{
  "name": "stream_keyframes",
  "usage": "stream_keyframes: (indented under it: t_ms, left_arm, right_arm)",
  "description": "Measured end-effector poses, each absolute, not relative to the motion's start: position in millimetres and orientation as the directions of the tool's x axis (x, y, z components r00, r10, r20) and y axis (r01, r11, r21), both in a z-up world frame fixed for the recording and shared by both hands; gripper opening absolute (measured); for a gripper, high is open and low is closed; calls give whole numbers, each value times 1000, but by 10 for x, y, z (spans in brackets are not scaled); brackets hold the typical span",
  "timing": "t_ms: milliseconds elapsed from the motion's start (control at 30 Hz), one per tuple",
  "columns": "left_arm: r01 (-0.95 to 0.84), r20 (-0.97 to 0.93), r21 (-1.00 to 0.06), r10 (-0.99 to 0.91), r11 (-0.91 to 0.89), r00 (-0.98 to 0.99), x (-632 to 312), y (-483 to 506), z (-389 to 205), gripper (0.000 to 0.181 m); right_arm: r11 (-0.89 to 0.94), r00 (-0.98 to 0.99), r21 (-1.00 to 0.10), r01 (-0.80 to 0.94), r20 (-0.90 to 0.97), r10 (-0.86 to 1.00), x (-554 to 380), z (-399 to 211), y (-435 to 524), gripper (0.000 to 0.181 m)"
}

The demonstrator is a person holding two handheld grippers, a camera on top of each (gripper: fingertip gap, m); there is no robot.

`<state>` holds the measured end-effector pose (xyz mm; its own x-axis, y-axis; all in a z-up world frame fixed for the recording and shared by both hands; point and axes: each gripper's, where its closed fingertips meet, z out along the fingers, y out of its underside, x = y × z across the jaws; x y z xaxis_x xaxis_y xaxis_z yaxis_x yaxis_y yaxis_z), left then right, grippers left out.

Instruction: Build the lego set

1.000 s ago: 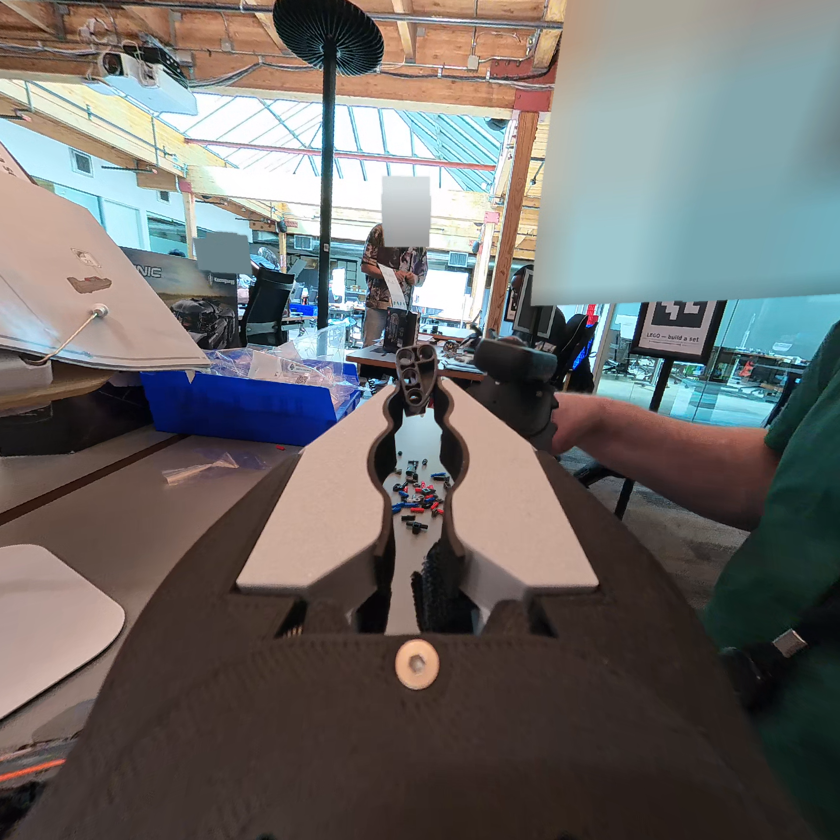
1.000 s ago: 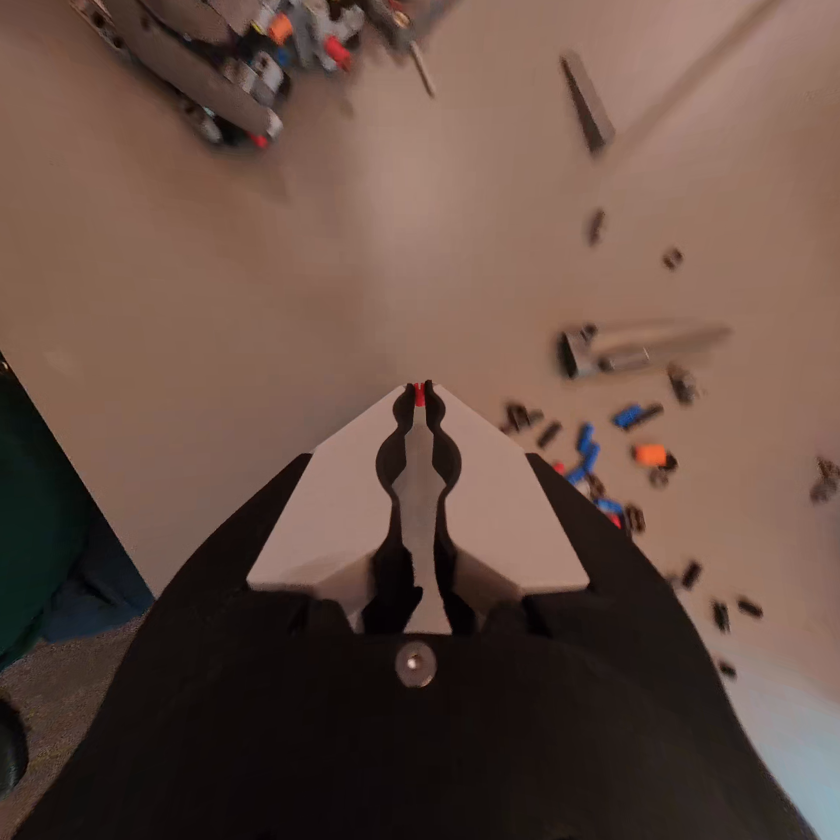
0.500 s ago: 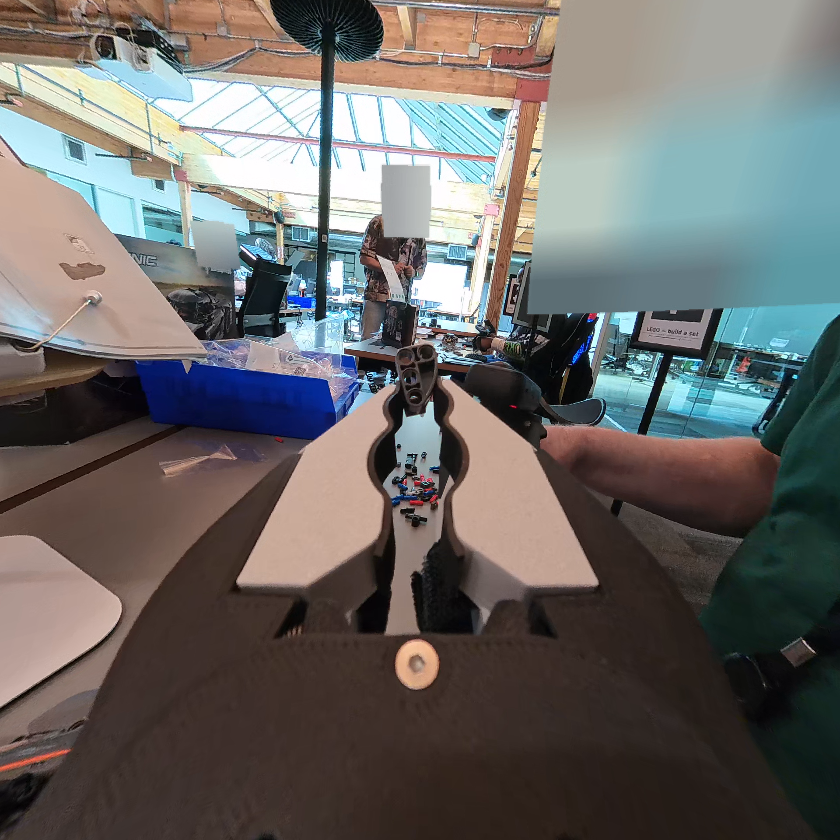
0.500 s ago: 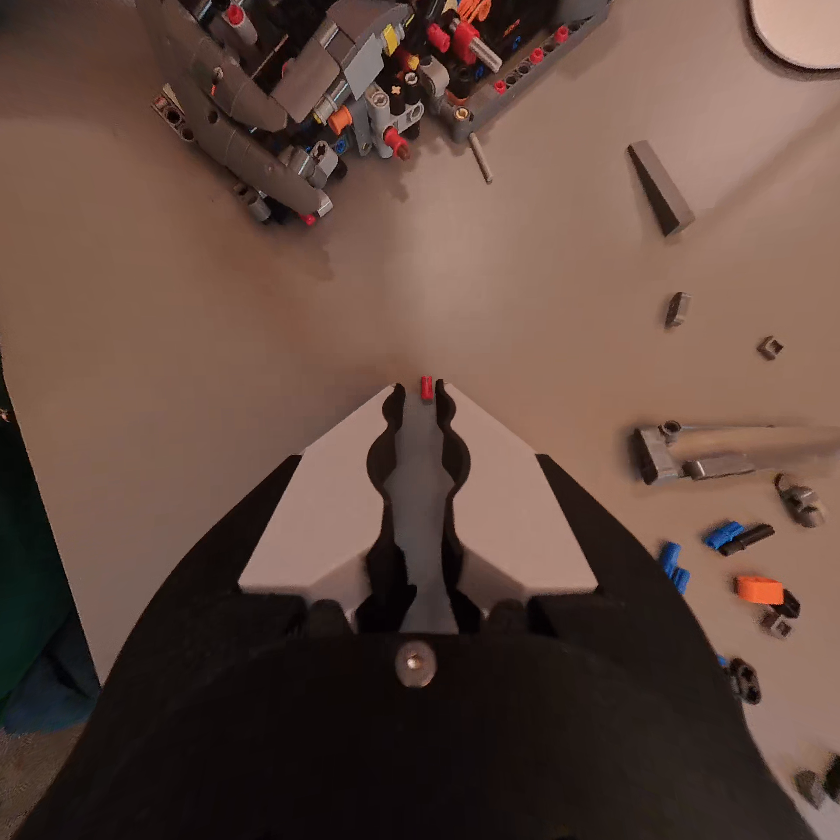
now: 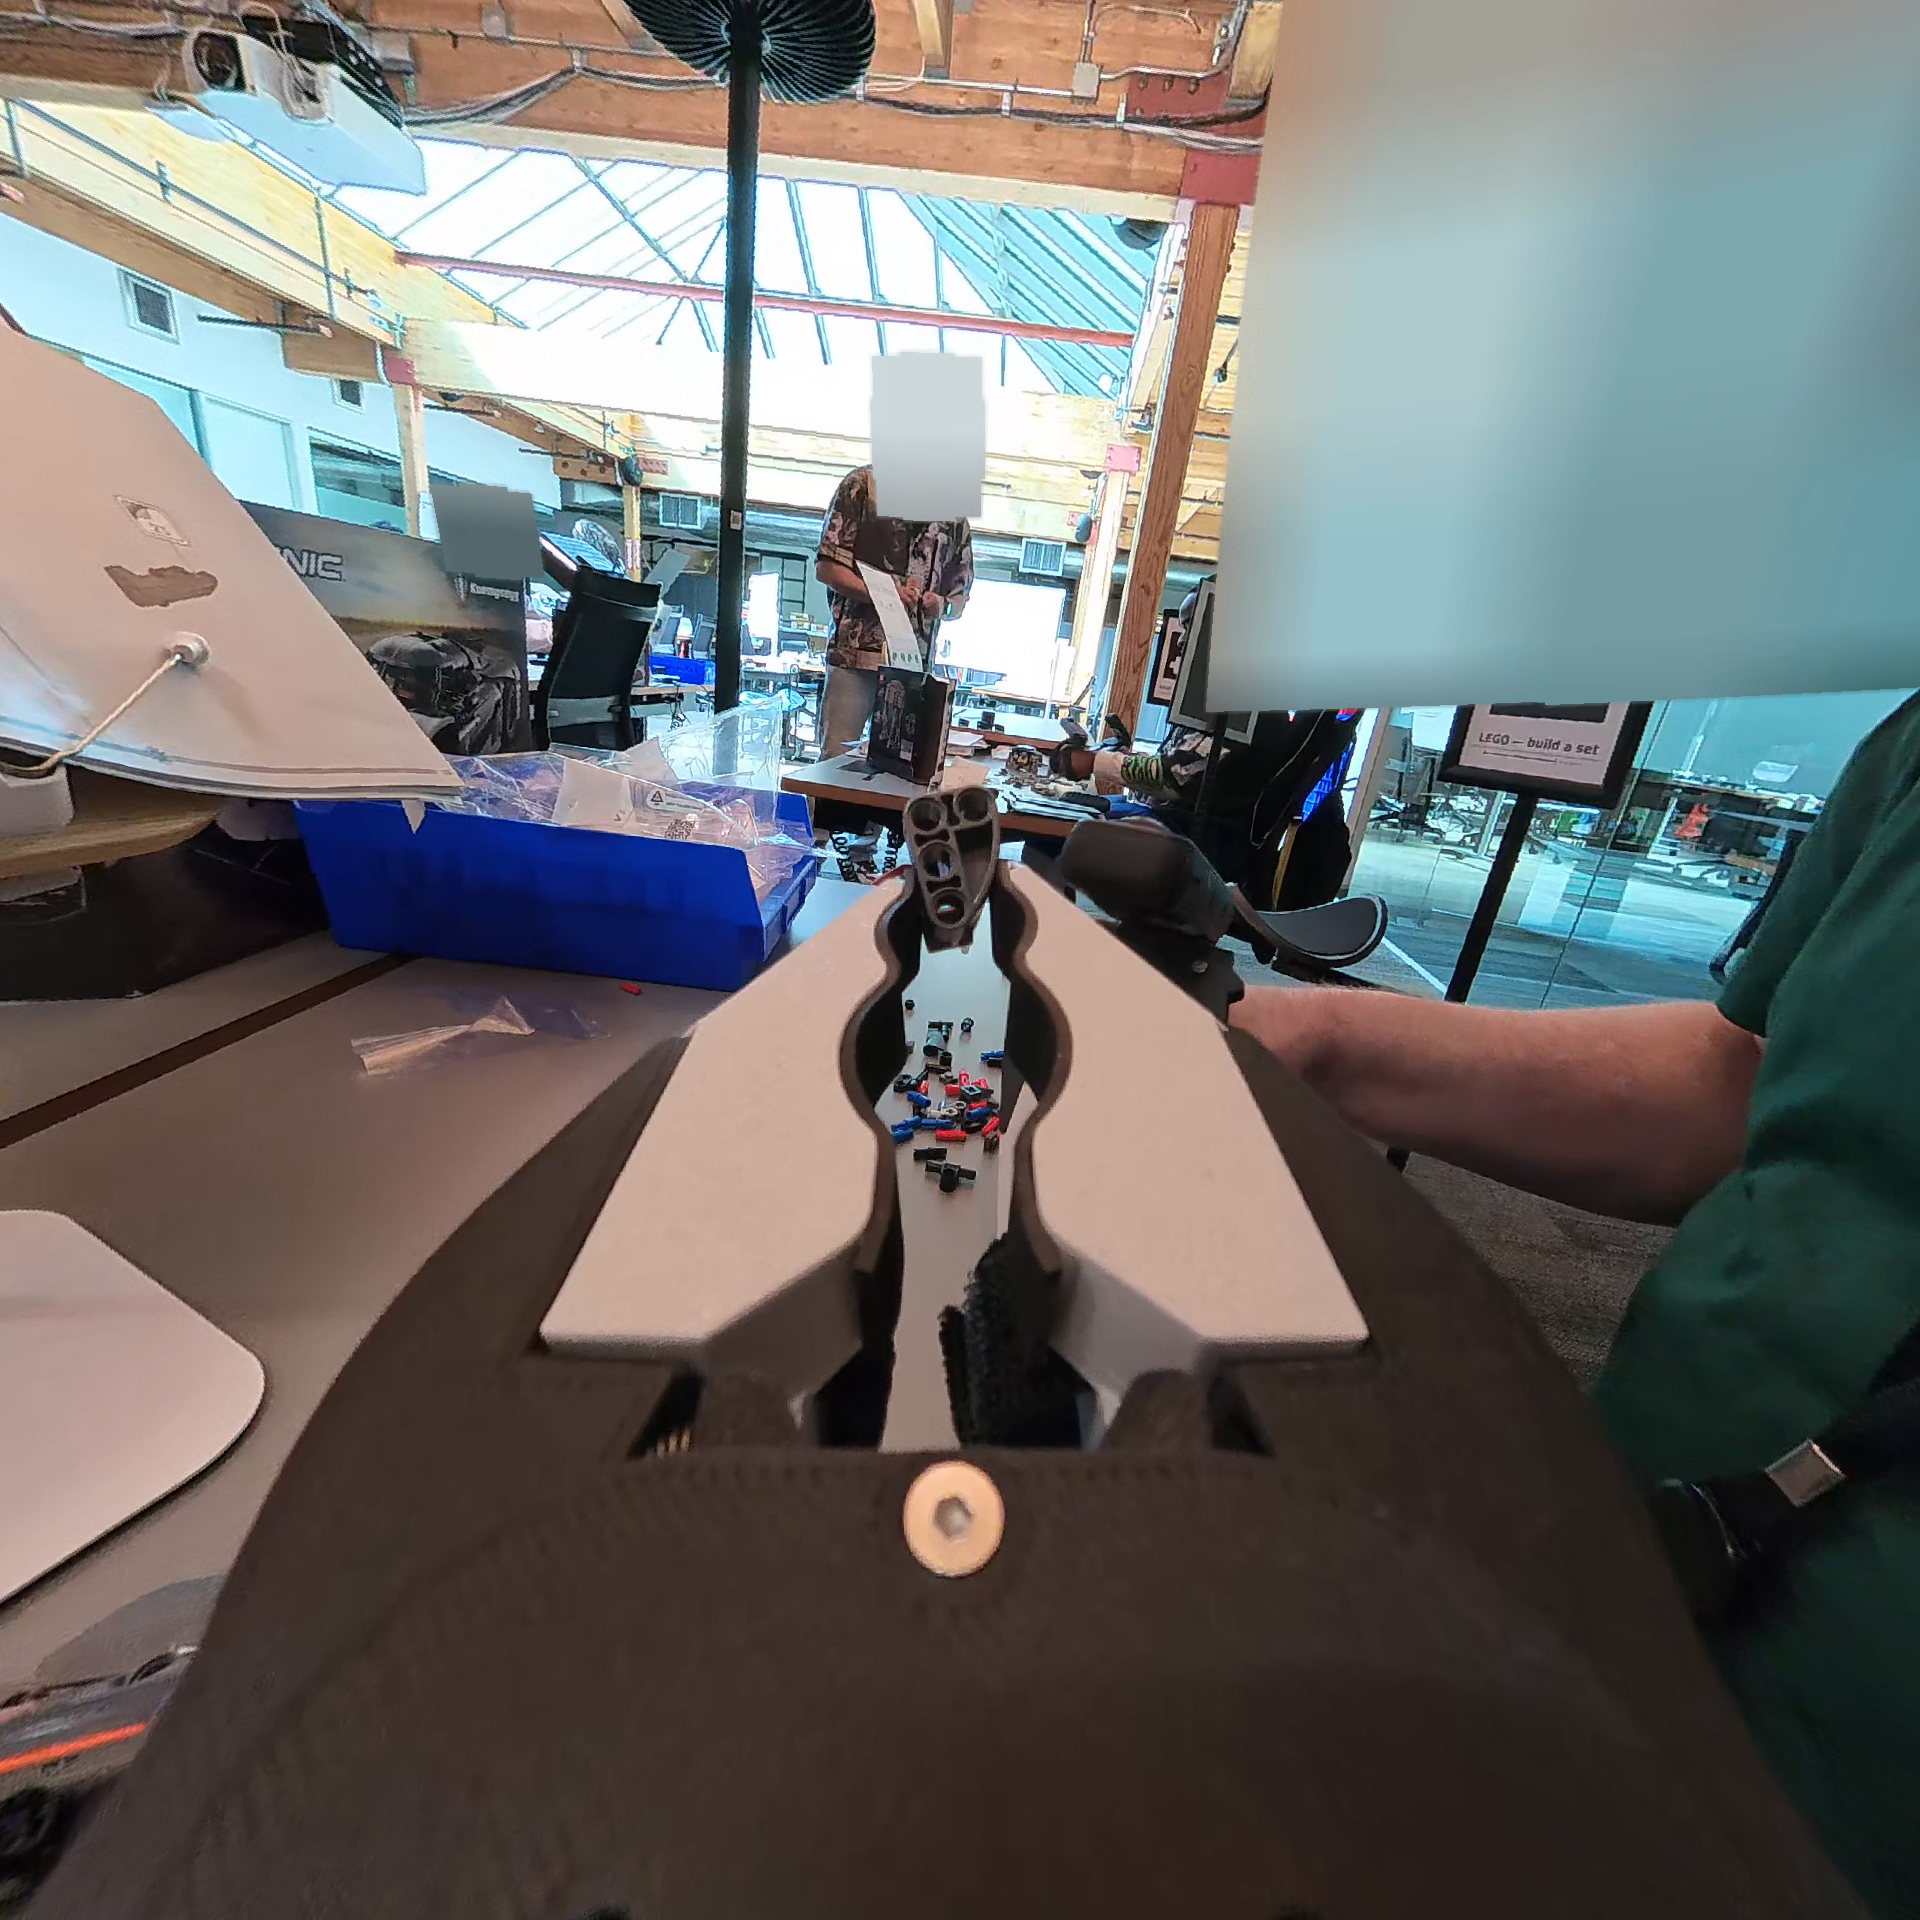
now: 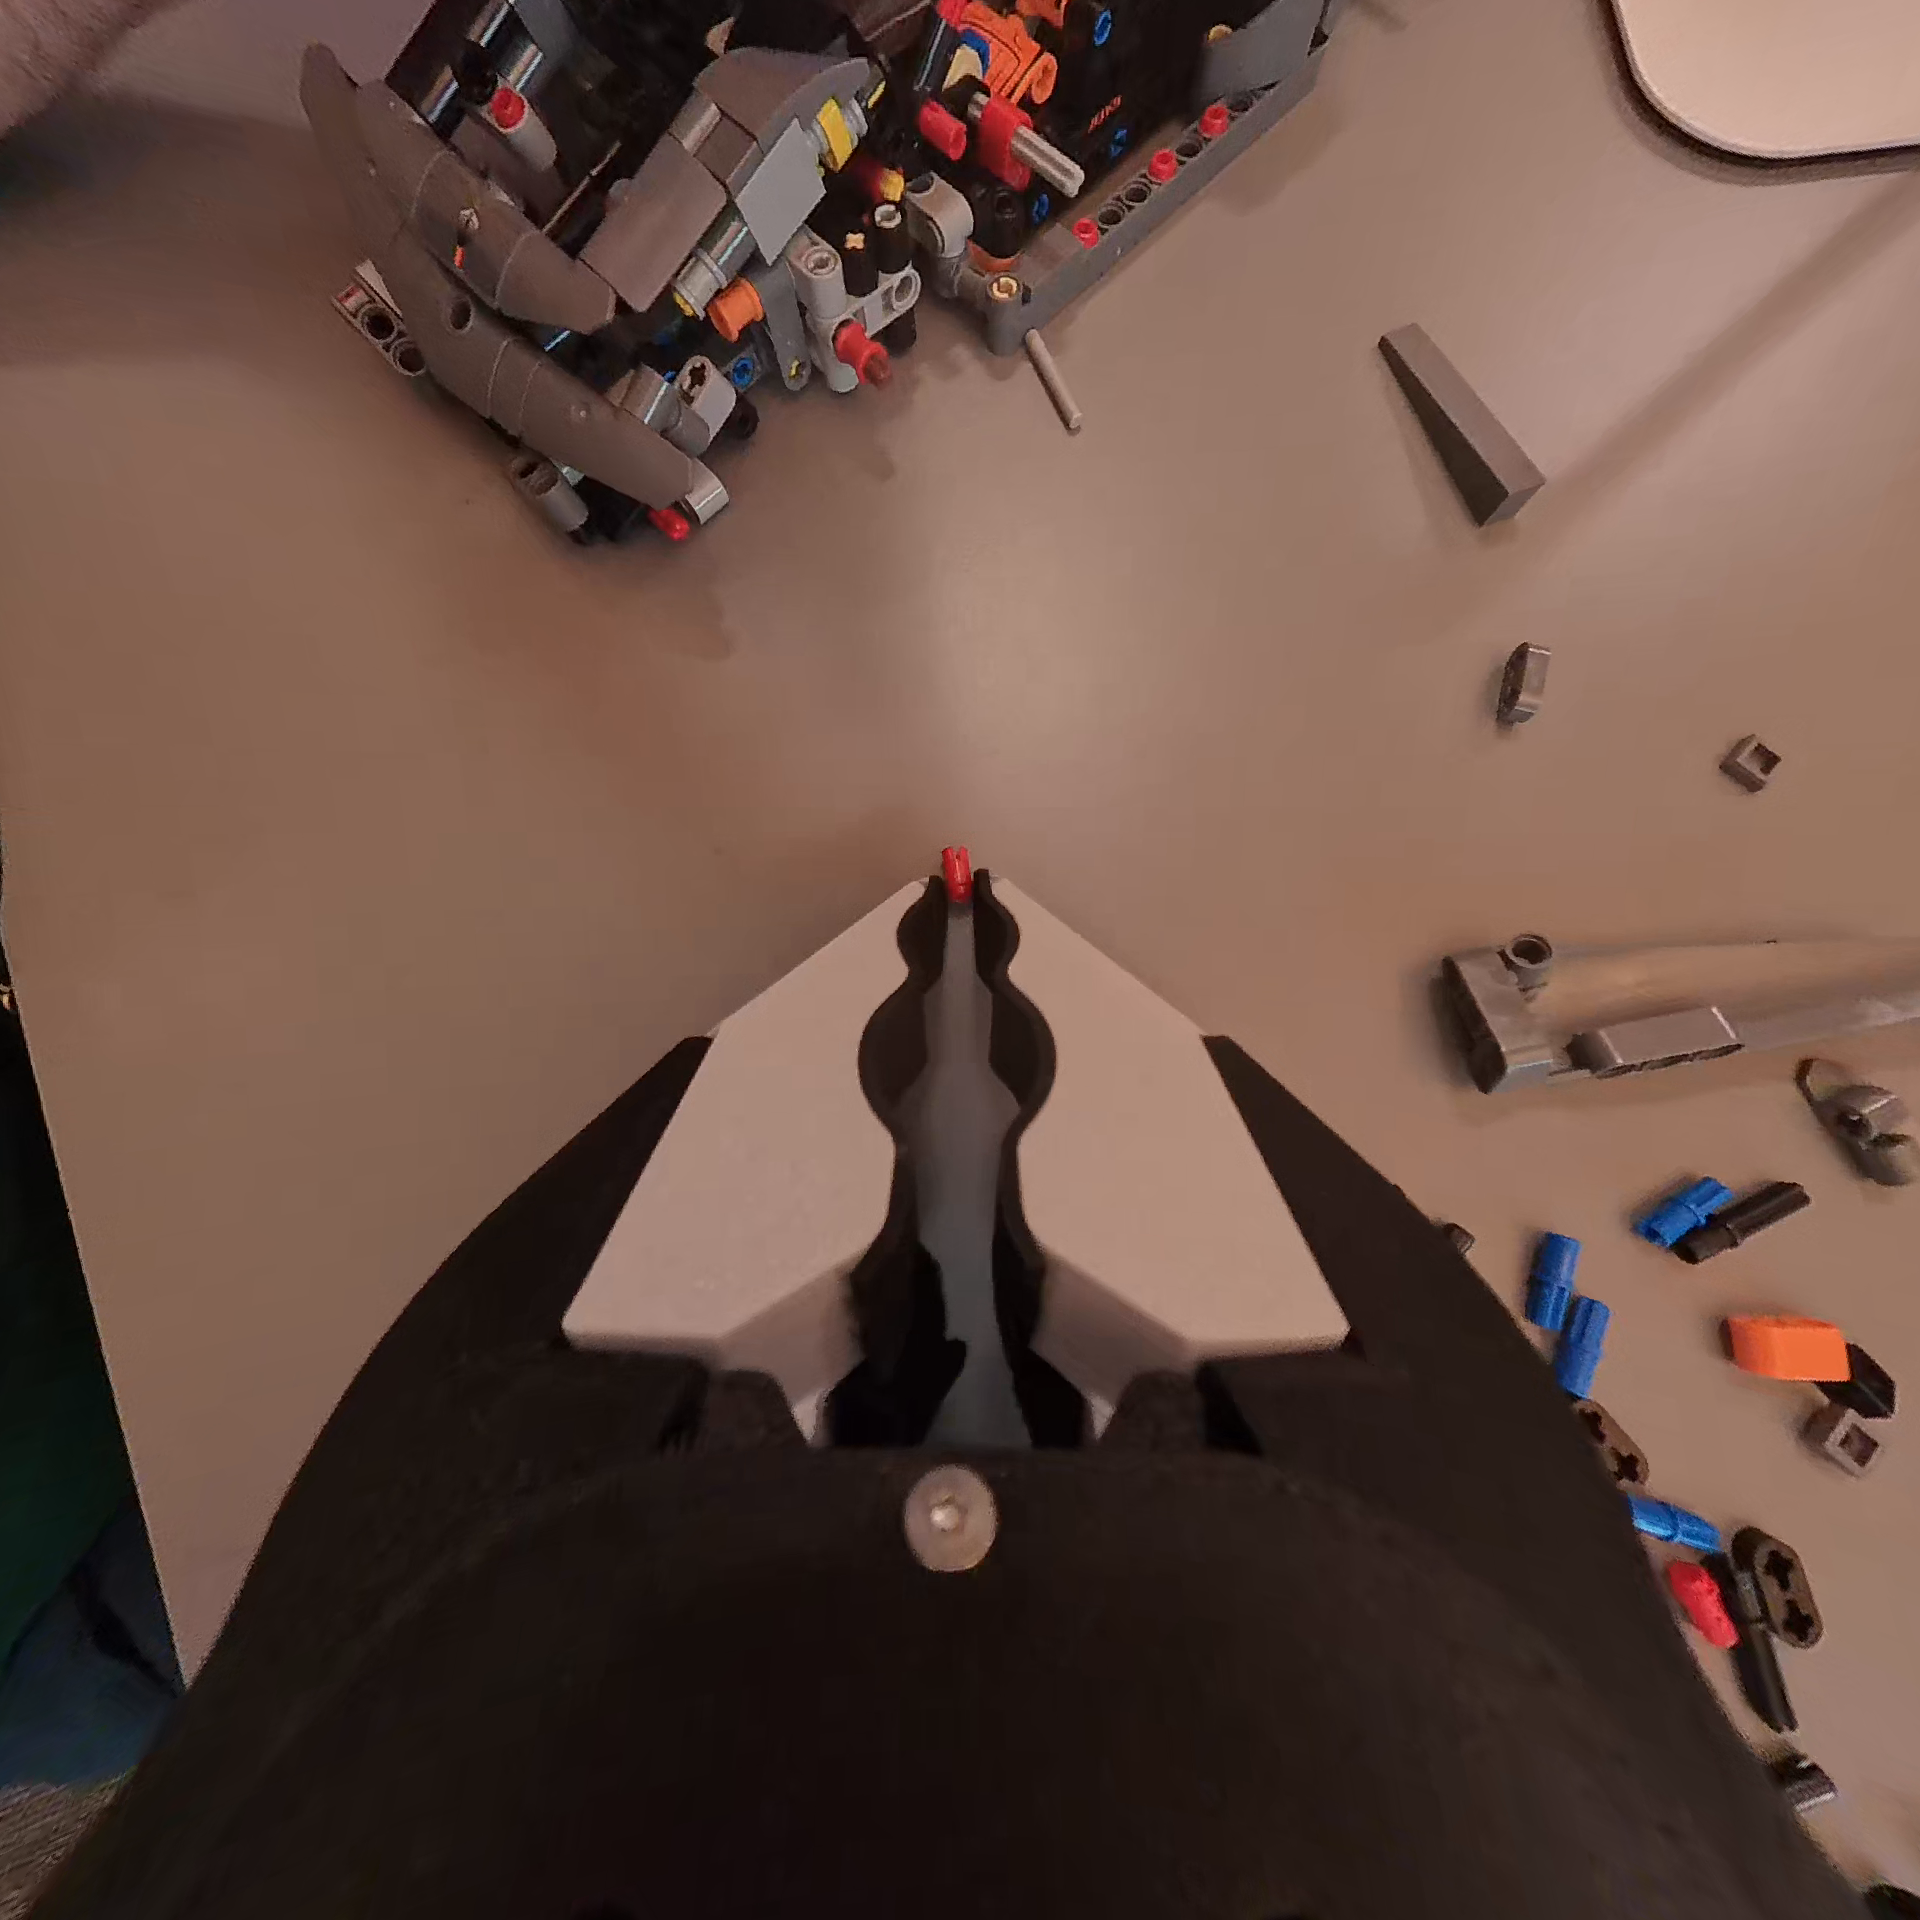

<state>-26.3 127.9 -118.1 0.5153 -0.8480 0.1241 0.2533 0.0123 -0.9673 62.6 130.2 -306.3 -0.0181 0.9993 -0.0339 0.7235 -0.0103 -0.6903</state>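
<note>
Lego model [image 6: 665,239], part built, sits on the worktop [image 6: 935,644] at eleven o'clock. Right gripper [image 6: 956,883] jaws pinch a tiny red pin [image 6: 955,871]; left gripper [image 5: 948,883] jaws clamp a stiff, light grey connector [image 5: 948,857], probably slippery.

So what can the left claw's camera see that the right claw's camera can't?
Only the left wrist view shows the left claw pinching a dark gray piece with holes, the blue bin of plastic bags, and a person standing far off.

Only the right wrist view shows the right claw pinching a tiny red pin, the half-built gray model, and a gray wedge.

Both show the table and loose little pieces scattered on it.
</note>
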Motion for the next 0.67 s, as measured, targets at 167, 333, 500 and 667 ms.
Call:
stream_keyframes:
  t_ms: [167,333,500,667]
  left_arm:
    - [179,79,-984,-848,19,524,-272,1244,-1210,10]
    - [-1,-8,-1000,-850,9,527,-169,1230,-1390,10]
    - [-216,-88,-976,-862,-25,499,15,1223,-1709,10]
    - [-279,-93,-959,-884,-44,457,143,1179,-1824,10]
  right_arm:
    - [28,-27,-766,642,13,1000,555,-2688,1308,3]
    - [189,-70,-803,565,182,981,418,-2031,1341,3]
    - [318,-144,-782,536,287,947,284,-1715,1318,3]
    - [415,-223,-720,556,352,909,197,-1771,1268,3]
